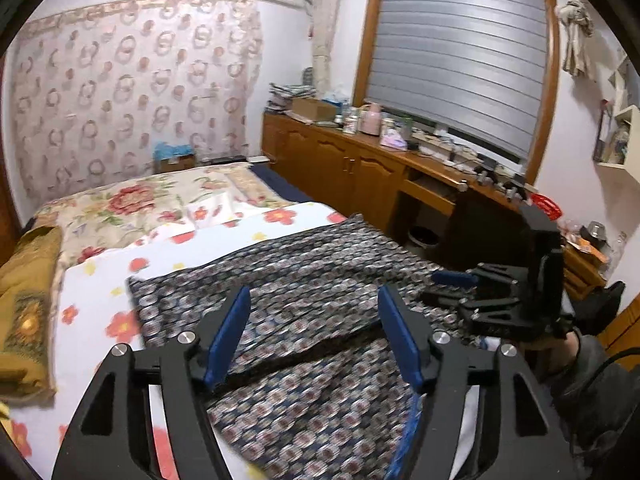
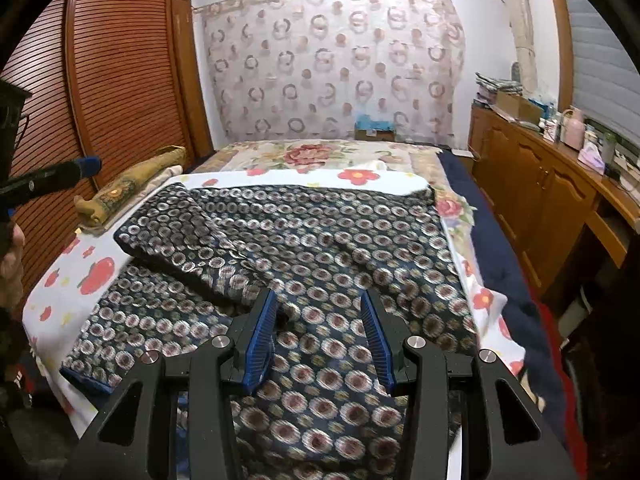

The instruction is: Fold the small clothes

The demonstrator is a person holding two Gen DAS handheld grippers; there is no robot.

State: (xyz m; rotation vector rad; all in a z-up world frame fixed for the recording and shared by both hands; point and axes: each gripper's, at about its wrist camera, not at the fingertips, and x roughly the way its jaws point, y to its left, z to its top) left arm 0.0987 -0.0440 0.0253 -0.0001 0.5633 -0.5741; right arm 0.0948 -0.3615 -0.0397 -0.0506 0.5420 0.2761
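The dark navy garment printed with pale and reddish circles (image 2: 320,248) is spread on the white sheet with red flowers (image 2: 96,272) that covers the near end of the bed, and it reaches from the bed's near edge towards the far edge of that sheet. One portion is already laid over the rest, its folded edge running diagonally from the left edge of the bed towards the near middle. The right gripper (image 2: 318,336) is held over the near part of the garment, just beyond the end of that fold, with its blue-padded fingers (image 2: 262,340) spread and nothing between them. The left gripper (image 1: 314,336) is likewise held above the cloth, its fingers (image 1: 226,336) spread and empty. Both grippers are judged about equally near to the garment, whose long axis runs away from them towards the flowered bedspread (image 2: 304,156); a further fold is judged to call for a grasp at the near hem.
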